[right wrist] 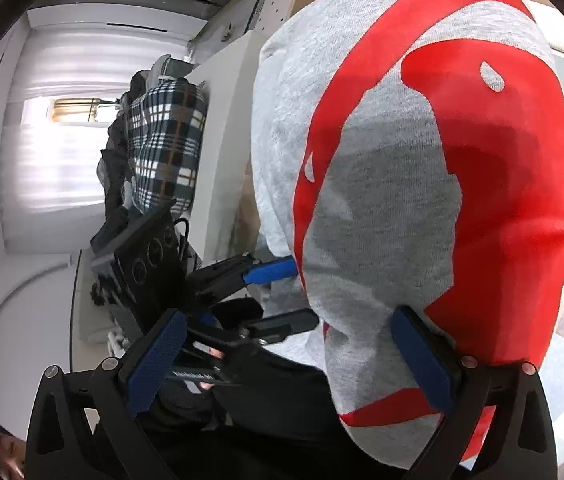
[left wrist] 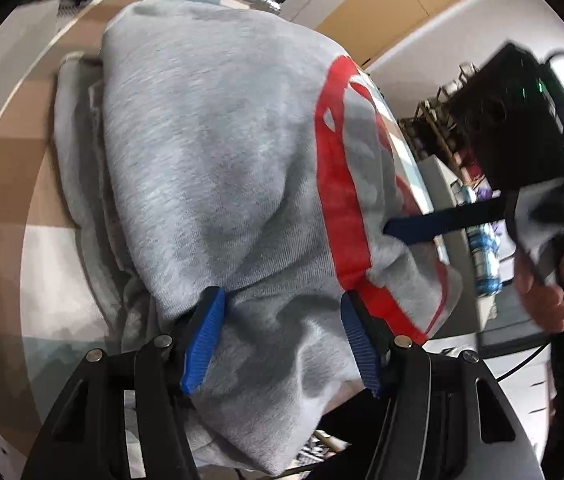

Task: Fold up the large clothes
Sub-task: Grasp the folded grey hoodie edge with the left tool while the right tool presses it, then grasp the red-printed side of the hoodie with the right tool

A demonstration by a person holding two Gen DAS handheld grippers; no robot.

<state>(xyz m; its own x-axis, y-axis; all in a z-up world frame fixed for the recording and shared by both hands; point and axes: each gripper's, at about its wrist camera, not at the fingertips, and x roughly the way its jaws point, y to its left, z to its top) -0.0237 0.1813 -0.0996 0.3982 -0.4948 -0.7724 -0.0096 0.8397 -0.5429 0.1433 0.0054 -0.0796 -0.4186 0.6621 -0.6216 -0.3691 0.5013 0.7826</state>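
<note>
A grey sweatshirt (left wrist: 210, 152) with a large red print (left wrist: 341, 184) lies bunched over a checkered surface. My left gripper (left wrist: 282, 340) is open, its blue pads wide apart with a thick bundle of the cloth lying between them. My right gripper (right wrist: 289, 360) is open too; the sweatshirt (right wrist: 381, 208) with its red print (right wrist: 501, 184) drapes over the right finger (right wrist: 421, 360). The right gripper also shows in the left wrist view (left wrist: 441, 224), one finger reaching into the cloth. The left gripper shows in the right wrist view (right wrist: 274, 296).
The checkered brown and white surface (left wrist: 10, 184) runs under the garment. Cardboard boxes (left wrist: 393, 4) stand at the back. A plaid cloth pile (right wrist: 166, 144) rests against a white cabinet (right wrist: 226, 128). A water bottle (left wrist: 485, 256) and a rack (left wrist: 441, 128) stand at the right.
</note>
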